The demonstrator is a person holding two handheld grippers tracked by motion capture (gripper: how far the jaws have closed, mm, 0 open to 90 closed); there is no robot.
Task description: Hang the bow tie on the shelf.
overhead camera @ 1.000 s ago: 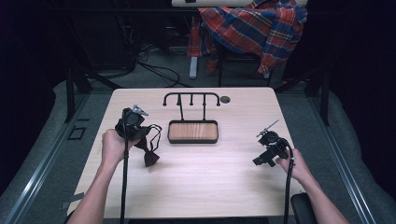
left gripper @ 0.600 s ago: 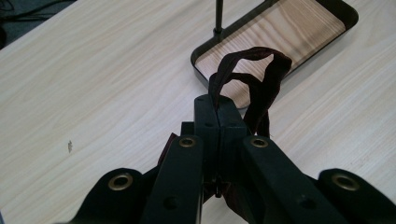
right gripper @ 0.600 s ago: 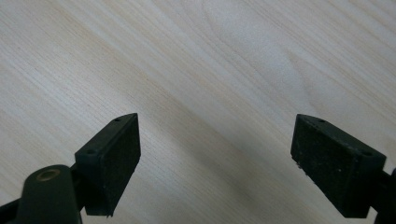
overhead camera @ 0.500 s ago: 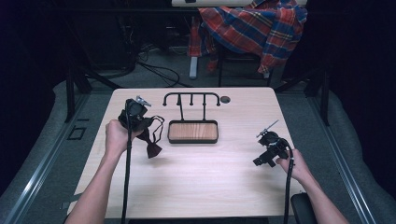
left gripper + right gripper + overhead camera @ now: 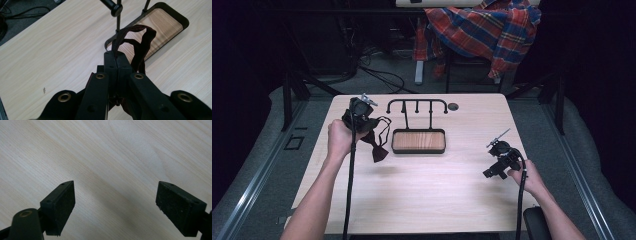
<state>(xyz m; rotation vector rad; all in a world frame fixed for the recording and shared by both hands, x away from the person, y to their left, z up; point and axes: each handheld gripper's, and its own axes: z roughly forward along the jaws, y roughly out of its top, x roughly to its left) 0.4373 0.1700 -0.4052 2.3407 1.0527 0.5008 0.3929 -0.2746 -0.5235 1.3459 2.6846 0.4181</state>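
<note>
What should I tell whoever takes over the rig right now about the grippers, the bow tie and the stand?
Left gripper: shut on the dark red bow tie's strap; the tie hangs below it, off the table, left of the stand.
Right gripper: open, nothing between the jaws, low over bare table at the right.
Stand: black hook rail on a wood-lined tray, hooks bare.
Done: tie picked up and brought close to the stand.
Left: probably loop the strap over a hook and release; the right gripper could steady the tray.
</note>
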